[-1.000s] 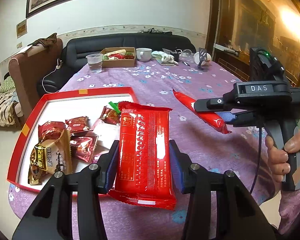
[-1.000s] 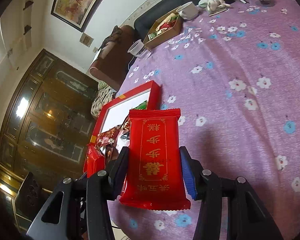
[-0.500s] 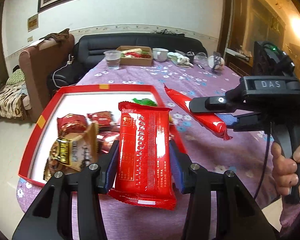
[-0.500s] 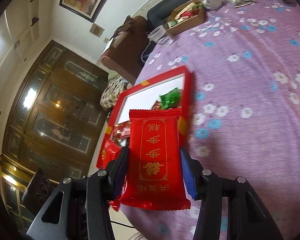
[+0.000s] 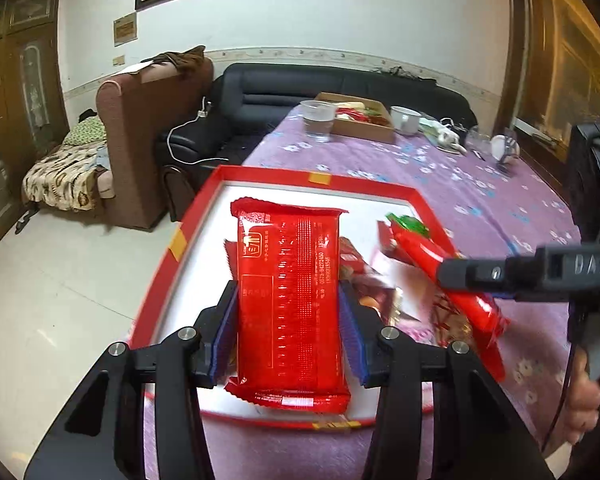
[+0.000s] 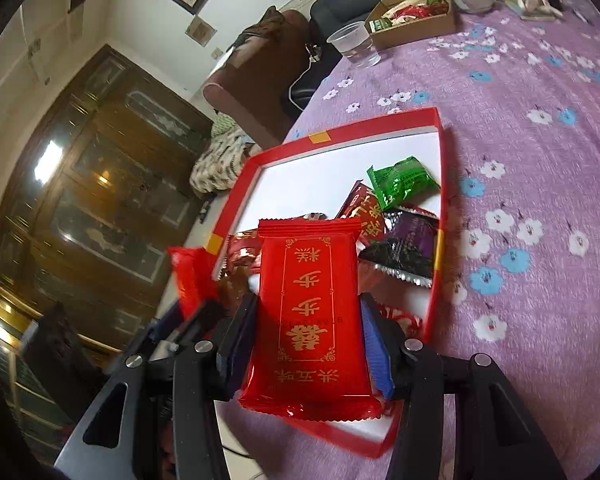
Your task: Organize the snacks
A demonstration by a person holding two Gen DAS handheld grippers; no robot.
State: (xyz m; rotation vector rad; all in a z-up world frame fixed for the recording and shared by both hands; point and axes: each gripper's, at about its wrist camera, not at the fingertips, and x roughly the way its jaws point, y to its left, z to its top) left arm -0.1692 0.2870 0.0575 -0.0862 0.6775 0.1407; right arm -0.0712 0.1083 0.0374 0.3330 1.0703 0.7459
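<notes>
My left gripper (image 5: pixel 288 336) is shut on a red snack packet (image 5: pixel 290 300) and holds it above the red-rimmed tray (image 5: pixel 320 179). My right gripper (image 6: pixel 306 344) is shut on a second red packet (image 6: pixel 310 312) with gold characters, held over the tray's near end (image 6: pixel 436 256). That packet and the right gripper body also show in the left wrist view (image 5: pixel 452 276). The tray holds several small wrapped snacks: a green one (image 6: pixel 404 180), a purple one (image 6: pixel 408 240) and red ones (image 6: pixel 360 204).
The table has a purple flowered cloth (image 6: pixel 540 160). At its far end stand a plastic cup (image 5: pixel 318 120), a cardboard box of snacks (image 5: pixel 360 120) and a white mug (image 5: pixel 406 119). A brown armchair (image 5: pixel 148 140) and a black sofa (image 5: pixel 260 100) stand beyond the table's edge.
Both grippers have moved left with their packets, from over the cloth to over the tray. The tray now lies directly under both packets.
</notes>
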